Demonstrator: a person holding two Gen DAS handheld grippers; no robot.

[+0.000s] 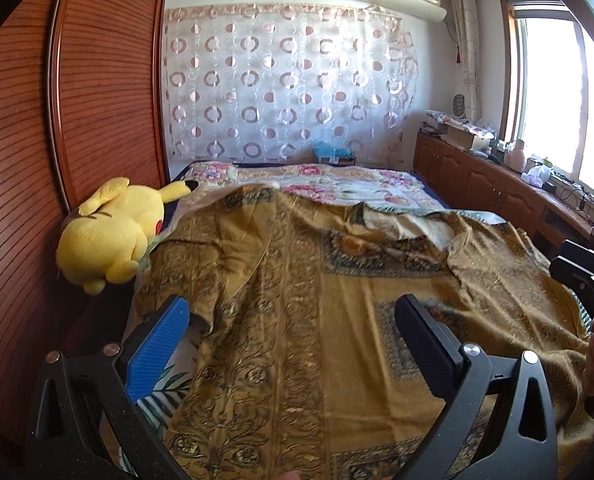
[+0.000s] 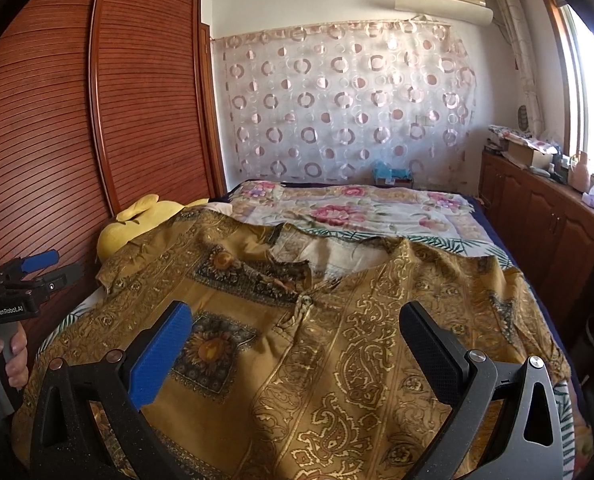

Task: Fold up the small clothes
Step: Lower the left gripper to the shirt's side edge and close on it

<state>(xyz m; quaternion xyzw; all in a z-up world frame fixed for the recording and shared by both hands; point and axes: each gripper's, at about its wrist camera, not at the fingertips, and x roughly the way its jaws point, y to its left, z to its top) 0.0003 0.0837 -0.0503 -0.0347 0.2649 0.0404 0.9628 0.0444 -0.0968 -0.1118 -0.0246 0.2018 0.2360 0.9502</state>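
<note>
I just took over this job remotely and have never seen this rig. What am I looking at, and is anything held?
No robot arm: a person holds a two-finger gripper in each hand, each with a camera looking along its fingers. The left gripper and right gripper are both open and hold nothing. A mustard-gold patterned shirt lies spread, unfolded, on the floral-covered bed. A yellow plush toy lies by the brown slatted wooden wardrobe. In the right view, the left gripper appears at the left edge.

The left gripper (image 1: 293,344) hangs wide open over the shirt (image 1: 297,300), gripping nothing. The shirt lies spread on the bed (image 1: 337,184), a plush (image 1: 113,232) at its left edge.
</note>
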